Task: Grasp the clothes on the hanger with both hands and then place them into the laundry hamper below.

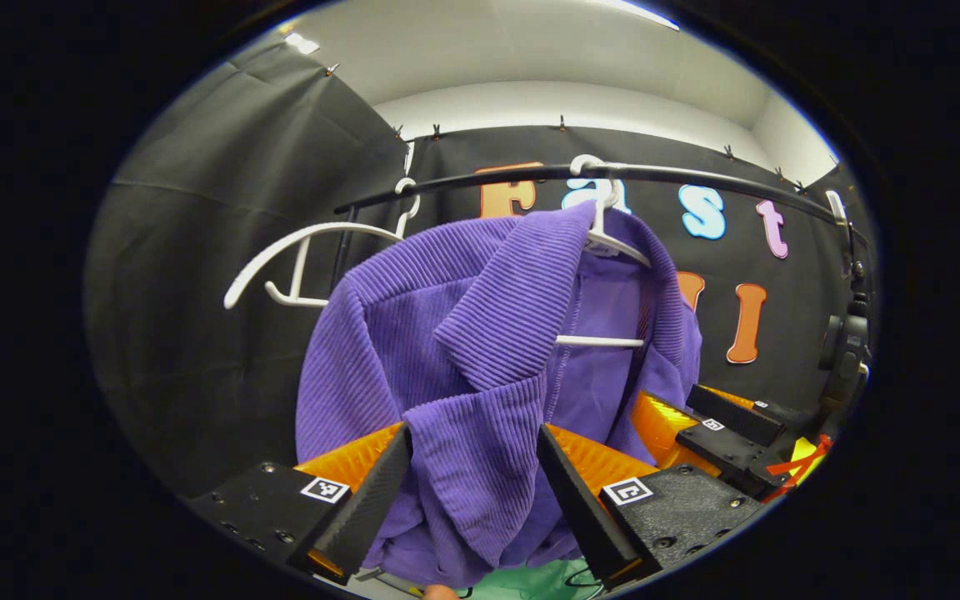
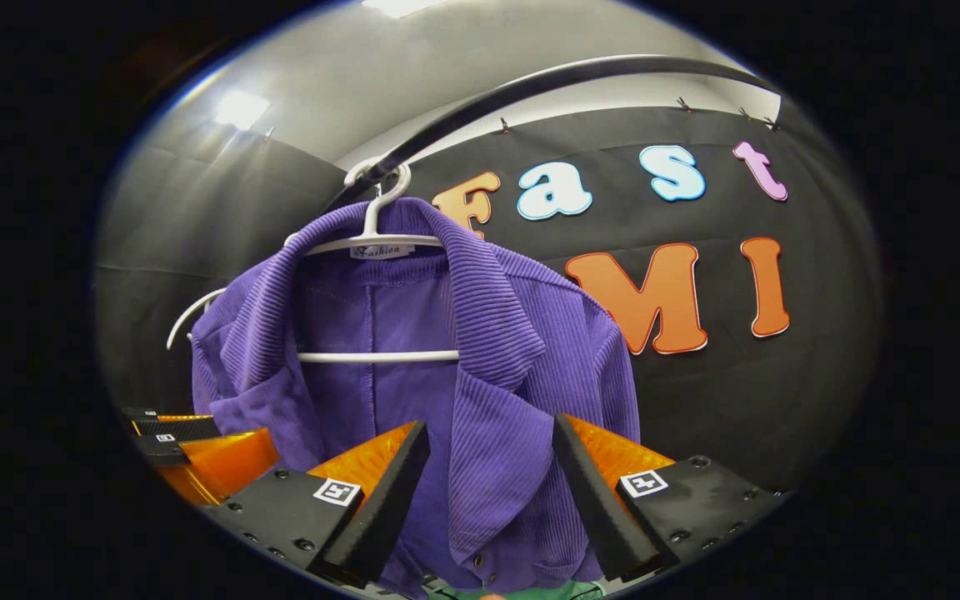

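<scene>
A purple ribbed jacket hangs on a white hanger from a black rail. My left gripper is open, its fingers on either side of the jacket's front lapel edge. In the right gripper view the same jacket hangs on its hanger, and my right gripper is open around the other front edge. The right gripper also shows at the jacket's far side in the left gripper view. The left gripper shows at the lower left of the right gripper view. A green strip, possibly the hamper, lies below.
An empty white hanger hangs on the rail to the left of the jacket, seen behind it as the empty hanger. The black rail curves overhead. A dark device on a stand is at the right edge.
</scene>
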### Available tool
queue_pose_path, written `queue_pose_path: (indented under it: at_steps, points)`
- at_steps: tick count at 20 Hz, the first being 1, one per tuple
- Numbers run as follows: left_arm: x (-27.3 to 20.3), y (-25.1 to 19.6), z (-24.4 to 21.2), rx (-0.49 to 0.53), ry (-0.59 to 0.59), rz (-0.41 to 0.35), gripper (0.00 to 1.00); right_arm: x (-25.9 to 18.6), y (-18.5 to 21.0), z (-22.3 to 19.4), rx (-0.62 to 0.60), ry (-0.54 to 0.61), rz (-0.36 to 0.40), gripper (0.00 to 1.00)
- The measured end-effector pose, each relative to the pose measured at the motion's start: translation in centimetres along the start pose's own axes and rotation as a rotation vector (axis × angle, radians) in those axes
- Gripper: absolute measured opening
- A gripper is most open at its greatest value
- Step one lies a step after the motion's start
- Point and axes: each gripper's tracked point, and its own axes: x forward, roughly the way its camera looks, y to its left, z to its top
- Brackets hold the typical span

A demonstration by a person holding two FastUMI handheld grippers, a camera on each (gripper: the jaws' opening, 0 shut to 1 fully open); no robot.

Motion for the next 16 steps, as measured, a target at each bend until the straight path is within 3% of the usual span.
queue_pose_path:
  at_steps: [1,6,7,8,9,11,13,15,16]
  points:
    - [0.8,0.1,-0.1,0.007,-0.004,0.020,0.95,0.6,-0.3,-0.1,-0.007,-0.001,-0.014,0.97]
    - [3.6,0.5,-0.3,-0.004,-0.022,0.079,0.92,3.5,-0.3,-1.2,0.013,0.022,-0.011,0.97]
    - [3.7,0.6,-0.3,-0.005,-0.021,0.085,0.92,3.6,-0.5,-1.2,0.019,0.027,-0.012,0.89]
    - [4.0,0.7,-0.4,-0.002,-0.022,0.091,0.92,3.9,-0.6,-1.3,0.025,0.025,-0.011,0.89]
    - [4.4,0.6,-0.3,0.000,-0.024,0.090,0.92,4.1,-0.8,-1.1,0.028,0.022,-0.012,0.79]
    - [5.1,0.4,-0.4,0.003,-0.023,0.090,0.69,4.1,-1.3,-1.3,0.027,0.032,-0.008,0.61]
    - [5.2,-0.4,-0.3,0.009,-0.038,0.028,0.46,4.1,-1.3,-0.4,0.031,0.009,0.007,0.42]
    - [4.7,0.0,-0.1,0.003,-0.051,0.016,0.24,3.2,-1.7,0.5,0.020,-0.011,0.008,0.24]
    - [4.3,0.2,-0.1,-0.004,-0.046,0.005,0.13,2.4,-2.1,1.1,0.010,-0.026,0.001,0.26]
